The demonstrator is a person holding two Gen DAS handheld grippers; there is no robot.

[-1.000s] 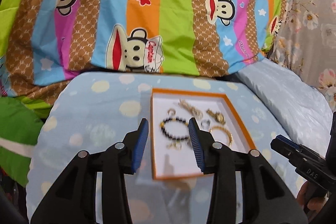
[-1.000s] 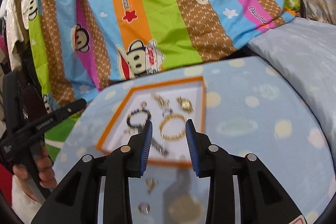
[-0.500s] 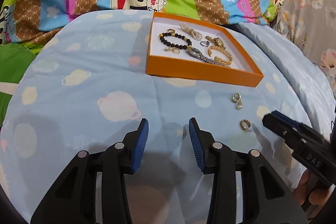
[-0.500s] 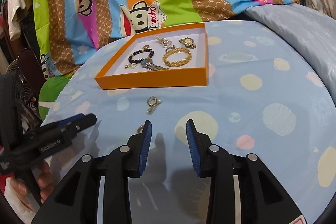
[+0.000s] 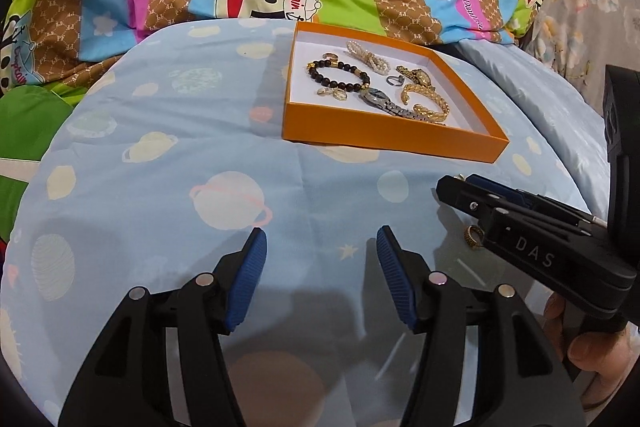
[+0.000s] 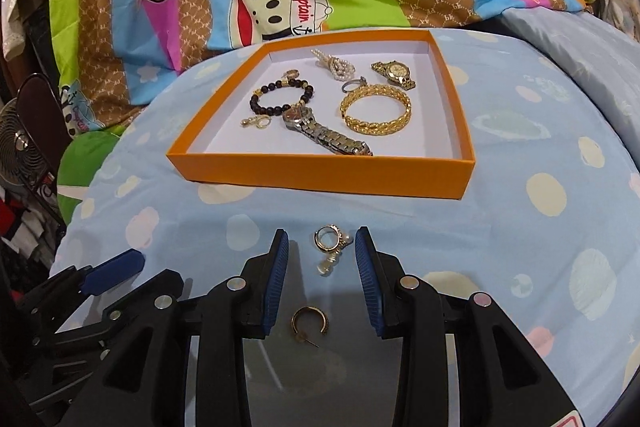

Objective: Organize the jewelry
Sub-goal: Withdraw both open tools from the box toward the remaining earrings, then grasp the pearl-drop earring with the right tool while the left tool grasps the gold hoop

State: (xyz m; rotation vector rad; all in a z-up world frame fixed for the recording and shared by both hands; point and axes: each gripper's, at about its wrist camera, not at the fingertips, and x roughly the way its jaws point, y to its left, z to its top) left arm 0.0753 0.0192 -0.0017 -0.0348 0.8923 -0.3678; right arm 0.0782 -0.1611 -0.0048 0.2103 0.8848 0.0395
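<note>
Earring (image 6: 330, 242) between lowered right tongs (image 6: 321, 255)

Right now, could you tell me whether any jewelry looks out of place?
Yes: two gold earrings, a pearl-drop hoop and an open hoop, lie on the blue planet-print sheet outside the orange box holding the rest.

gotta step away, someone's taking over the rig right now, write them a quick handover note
Left hand-held gripper: open, empty over the blue planet-print cloth, jaws just widened.
Right hand-held gripper: jaws just narrowing around the pearl-drop earring on the cloth, pads not touching it.
Gold hoop earring lies loose on the cloth, nearer the camera.
Done: the orange tray already holds bracelets, watches, rings and small pieces.
Left: put both loose earrings in the tray.
</note>
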